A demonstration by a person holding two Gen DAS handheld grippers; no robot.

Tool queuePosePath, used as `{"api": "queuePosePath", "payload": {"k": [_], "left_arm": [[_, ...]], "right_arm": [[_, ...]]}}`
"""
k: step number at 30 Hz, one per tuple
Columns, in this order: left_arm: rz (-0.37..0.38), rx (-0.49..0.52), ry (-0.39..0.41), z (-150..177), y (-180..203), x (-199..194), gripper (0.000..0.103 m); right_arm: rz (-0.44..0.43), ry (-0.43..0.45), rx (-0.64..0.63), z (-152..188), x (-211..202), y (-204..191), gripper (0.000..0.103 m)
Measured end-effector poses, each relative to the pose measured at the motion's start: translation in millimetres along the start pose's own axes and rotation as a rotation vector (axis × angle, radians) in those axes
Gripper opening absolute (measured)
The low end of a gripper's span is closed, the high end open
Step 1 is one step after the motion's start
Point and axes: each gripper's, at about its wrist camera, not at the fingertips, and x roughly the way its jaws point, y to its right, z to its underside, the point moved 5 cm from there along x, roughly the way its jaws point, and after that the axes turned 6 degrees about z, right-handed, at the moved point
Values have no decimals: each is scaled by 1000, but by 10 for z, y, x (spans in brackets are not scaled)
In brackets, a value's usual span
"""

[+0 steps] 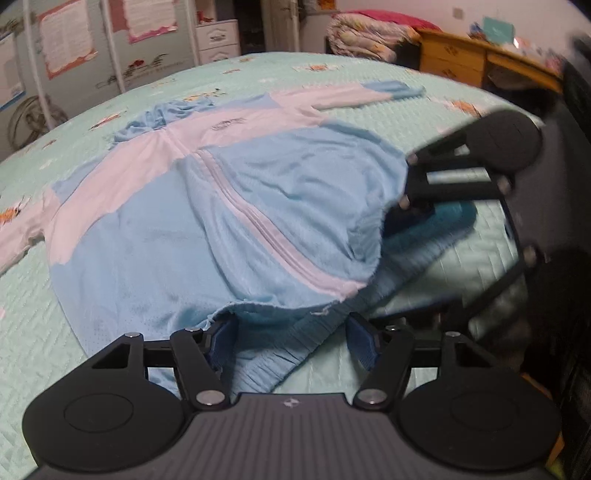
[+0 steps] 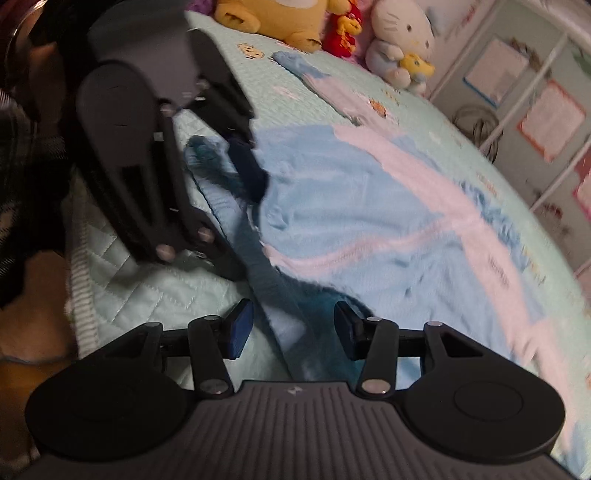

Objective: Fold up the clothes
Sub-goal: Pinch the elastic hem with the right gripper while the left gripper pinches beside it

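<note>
A light blue and white zip jacket (image 1: 258, 192) lies spread front up on the mint quilted bed (image 1: 92, 325), sleeves out to both sides. Its ribbed blue hem (image 1: 280, 354) faces me and runs between the blue pads of my left gripper (image 1: 291, 343), which is open. At the hem's right corner, my right gripper (image 1: 410, 210) reaches in under a raised fold. In the right wrist view the right gripper (image 2: 291, 330) is open, with the jacket (image 2: 369, 206) hem (image 2: 266, 273) passing between its pads. The left gripper (image 2: 247, 162) shows further along the same edge.
Plush toys (image 2: 280, 18) and a white cat plush (image 2: 402, 40) sit at the head of the bed. A folded quilt (image 1: 365, 33), a wooden desk (image 1: 480, 62) and white drawers (image 1: 218, 37) stand beyond the bed. The bed edge (image 2: 77, 258) is beside a plaid sleeve (image 2: 22, 147).
</note>
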Motion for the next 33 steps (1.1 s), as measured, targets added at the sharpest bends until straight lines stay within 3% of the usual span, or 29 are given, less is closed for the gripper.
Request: {"api": "queuePosePath", "payload": {"k": [6, 9, 12, 17, 21, 25, 33], "left_arm": [[26, -65, 17, -9, -69, -86, 66], [38, -78, 15, -3, -86, -111, 66], [41, -73, 11, -9, -92, -103, 66], [38, -51, -11, -12, -95, -57, 66], [79, -182, 17, -53, -280, -88, 66], [113, -331, 61, -107, -467, -122, 66], [116, -360, 51, -95, -449, -102, 66]], "right_arm": [[47, 9, -68, -38, 8, -60, 47], [49, 10, -60, -39, 0, -38, 43], [74, 11, -94, -38, 14, -57, 32], [87, 21, -157, -37, 24, -97, 29], [46, -5, -190, -13, -36, -66, 31], [59, -39, -266, 35, -54, -69, 31], [175, -1, -377, 28, 61, -282, 30]]}}
